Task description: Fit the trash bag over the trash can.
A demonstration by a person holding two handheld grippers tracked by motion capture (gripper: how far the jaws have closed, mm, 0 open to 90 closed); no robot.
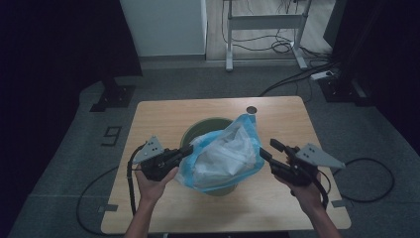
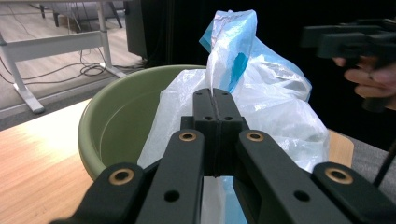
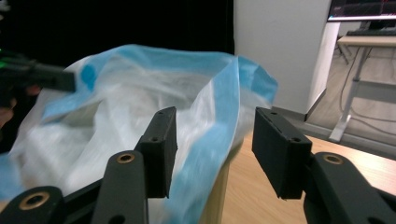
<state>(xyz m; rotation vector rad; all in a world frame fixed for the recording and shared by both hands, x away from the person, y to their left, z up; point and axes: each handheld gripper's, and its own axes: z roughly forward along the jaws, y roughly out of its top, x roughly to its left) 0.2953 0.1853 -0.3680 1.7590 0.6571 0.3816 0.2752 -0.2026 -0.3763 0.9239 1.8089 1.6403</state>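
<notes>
Left gripper pinching the bag, right gripper open just off its far edge.

The plastic bag (image 1: 224, 156) sits in and over the green bucket (image 1: 198, 130) mid-table (image 1: 158, 111), its long axis running between the two hands. Left gripper (image 1: 187, 149) has its jaws fully closed on the bag's film at the left edge, clear in the left gripper view (image 2: 213, 100). Right gripper (image 1: 270, 149) sits close to the right edge of the bag, jaws apart and pinching nothing; in the right gripper view (image 3: 212, 147) the bag's blue-trimmed rim (image 3: 224, 116) hangs in the gap between them, not pressed. My read: the next pinch is the right hand's job, since the rim is already lined up between its jaws.
</notes>
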